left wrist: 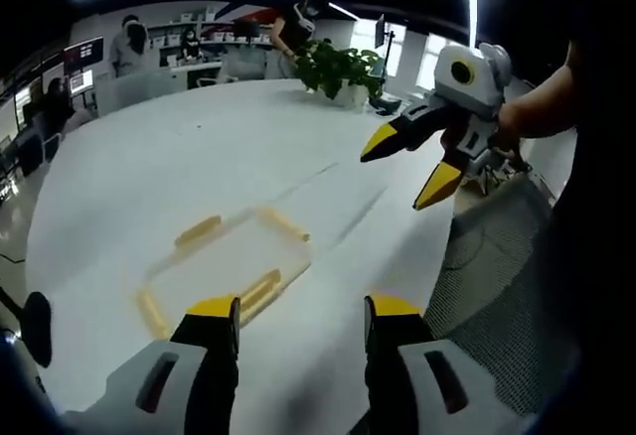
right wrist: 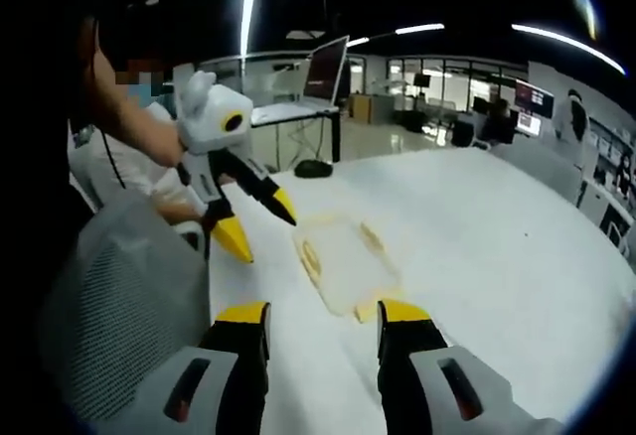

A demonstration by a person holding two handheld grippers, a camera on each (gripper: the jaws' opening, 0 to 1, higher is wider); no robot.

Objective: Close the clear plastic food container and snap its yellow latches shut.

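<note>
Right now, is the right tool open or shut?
Open. In the right gripper view the right tool has its yellow-tipped jaws spread with white table between them, holding nothing, short of the clear plastic food container.

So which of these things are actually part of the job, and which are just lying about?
Part of the job:
- clear food container with yellow latches on the white table
- left gripper, open
- right gripper, open

Just lying about:
- potted plant
- mesh chair
- laptop
</note>
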